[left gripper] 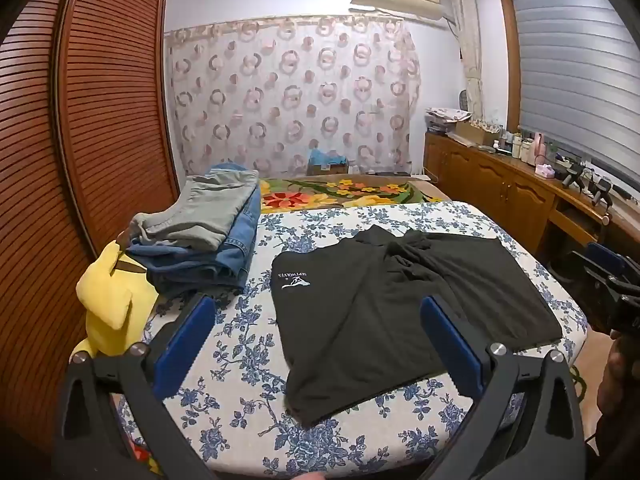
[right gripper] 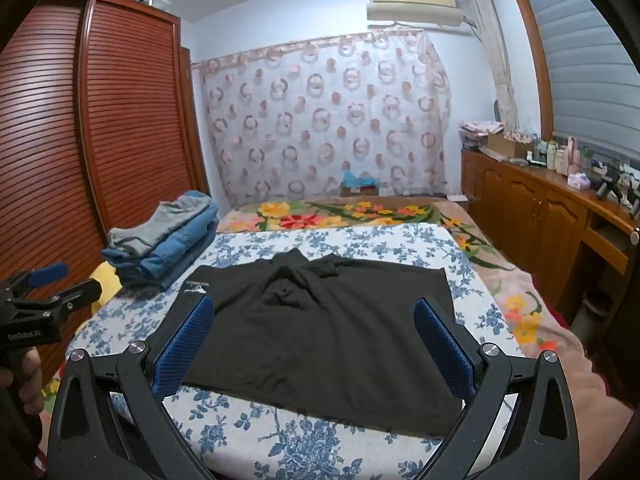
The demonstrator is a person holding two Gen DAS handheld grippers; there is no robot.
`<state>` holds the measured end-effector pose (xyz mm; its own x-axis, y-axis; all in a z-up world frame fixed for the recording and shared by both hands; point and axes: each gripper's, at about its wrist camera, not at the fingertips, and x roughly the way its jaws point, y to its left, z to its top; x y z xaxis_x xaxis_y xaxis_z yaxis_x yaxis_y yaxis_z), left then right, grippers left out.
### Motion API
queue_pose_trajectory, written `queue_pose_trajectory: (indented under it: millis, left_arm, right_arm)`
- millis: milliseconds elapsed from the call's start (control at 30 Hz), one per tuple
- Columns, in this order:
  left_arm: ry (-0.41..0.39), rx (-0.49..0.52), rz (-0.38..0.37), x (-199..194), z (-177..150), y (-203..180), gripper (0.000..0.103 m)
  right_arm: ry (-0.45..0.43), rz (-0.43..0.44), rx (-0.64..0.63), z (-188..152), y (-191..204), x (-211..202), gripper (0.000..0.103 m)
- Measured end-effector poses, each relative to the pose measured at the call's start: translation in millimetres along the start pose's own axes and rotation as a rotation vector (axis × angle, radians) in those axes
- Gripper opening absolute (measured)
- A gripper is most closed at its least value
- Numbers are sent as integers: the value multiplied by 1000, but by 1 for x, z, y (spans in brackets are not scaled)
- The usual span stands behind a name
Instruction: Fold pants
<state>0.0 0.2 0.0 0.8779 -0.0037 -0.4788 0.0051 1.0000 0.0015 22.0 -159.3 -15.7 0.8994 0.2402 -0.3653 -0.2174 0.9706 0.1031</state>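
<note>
Open floral bedcover around black pants, folded clothes stack blocking left edge.

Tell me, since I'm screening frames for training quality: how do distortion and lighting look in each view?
Left wrist view: fisheye bends the brown slatted wardrobe; dark corners; the black pants stay sharp under even light. Right wrist view: same bending and dark corners; the pants' folds are barely visible.

Black two-finger grippers: left gripper, right gripper, ribbed blue fingers, silver pivot screws.
</note>
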Motion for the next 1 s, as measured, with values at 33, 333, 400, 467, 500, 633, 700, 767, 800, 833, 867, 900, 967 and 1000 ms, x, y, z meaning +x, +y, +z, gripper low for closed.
queue_pose_trajectory:
  millis: [33, 333, 400, 467, 500, 633, 700, 767, 800, 833, 867, 900, 967, 1000]
  left_arm:
    - [-1, 0, -1, 0, 0, 0, 103]
    - [1, -5, -1, 0, 0, 0, 103]
    - [1, -8, -7, 0, 0, 0, 103]
    - [3, -7, -7, 0, 0, 1, 103]
    - [1, -8, -6, 0, 0, 1, 103]
    - [3, -7, -5, 0, 0, 0, 103]
    - [2, -7, -7, 0, 0, 0, 103]
    - [3, -7, -7, 1, 0, 0, 103]
    - [3, -7, -6, 1, 0, 0, 103]
    - [3, -7, -6, 1, 0, 0, 103]
    - [3, -8, -8, 1, 0, 0, 103]
    - [3, -7, -7, 1, 0, 0, 103]
    - [4, -8, -8, 1, 1, 1, 103]
    - [3, -9, -9, 1, 0, 1, 103]
  right_arm:
    - [0, 0, 2, 0, 0, 0, 102]
    - [3, 1, 5, 0, 0, 0, 102]
    - [1, 1, 5, 0, 0, 0, 102]
    - [2, 0, 3, 0, 0, 0, 102]
    - [1, 2, 5, 0, 0, 0, 102]
    - [0, 1, 5, 0, 0, 0, 102]
    - [0, 2, 4, 0, 0, 0, 102]
    - [0, 2, 4, 0, 0, 0, 102]
    - [0, 1, 4, 0, 0, 0, 102]
    - [0, 2, 4, 0, 0, 0, 102]
    - [0, 2, 5, 0, 0, 0, 102]
    - [-1, 2, 5, 0, 0, 0, 102]
    - [0, 2, 5, 0, 0, 0, 102]
    - [0, 2, 5, 0, 0, 0, 102]
